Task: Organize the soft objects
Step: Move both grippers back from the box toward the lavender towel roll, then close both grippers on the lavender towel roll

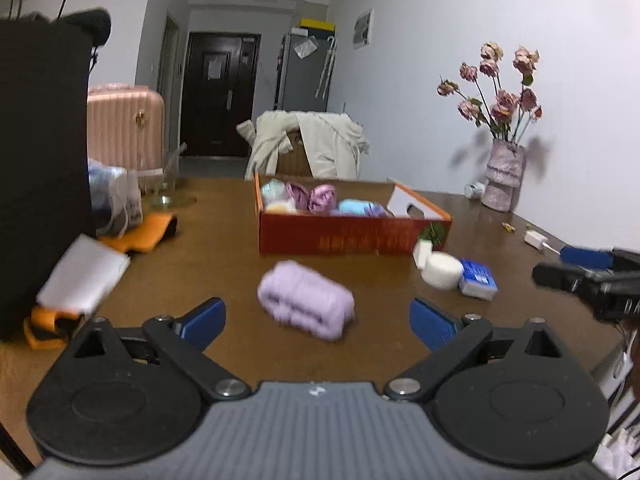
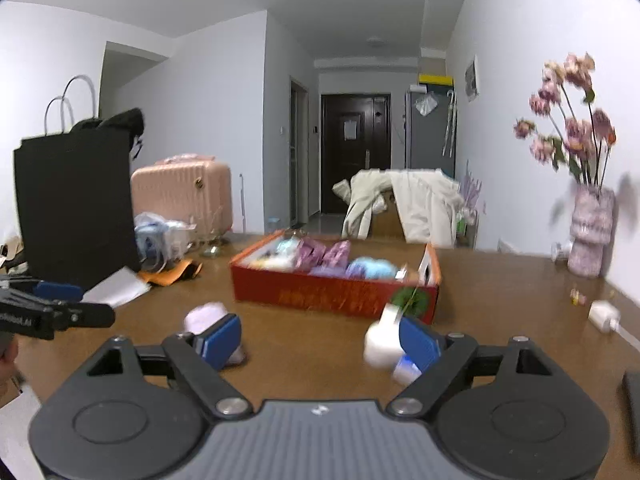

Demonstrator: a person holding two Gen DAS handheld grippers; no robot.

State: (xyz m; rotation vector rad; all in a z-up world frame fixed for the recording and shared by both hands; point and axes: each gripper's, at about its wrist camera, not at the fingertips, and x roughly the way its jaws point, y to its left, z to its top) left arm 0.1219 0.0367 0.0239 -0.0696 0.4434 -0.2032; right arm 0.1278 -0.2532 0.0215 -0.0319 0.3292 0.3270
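A fluffy lavender rolled towel [image 1: 306, 304] lies on the brown table [image 1: 224, 256], in front of a red cardboard box [image 1: 352, 236] that holds several soft rolled items. My left gripper [image 1: 318, 320] is open, its blue pads wide on either side of the towel and not touching it. My right gripper [image 2: 320, 340] is open and empty above bare table. The towel [image 2: 208, 316] shows partly behind its left finger, and a white round roll [image 2: 380, 342] sits by its right finger. Each gripper also shows in the other view: right gripper [image 1: 576, 266], left gripper [image 2: 60, 304].
A white round roll [image 1: 442, 270] and a blue-white pack [image 1: 478, 279] lie right of the towel. A tall black bag [image 1: 40, 160], orange cloth [image 1: 140, 232] and white sheet [image 1: 84, 276] fill the left side. A vase of flowers [image 1: 502, 176] and a white charger [image 1: 536, 239] stand far right.
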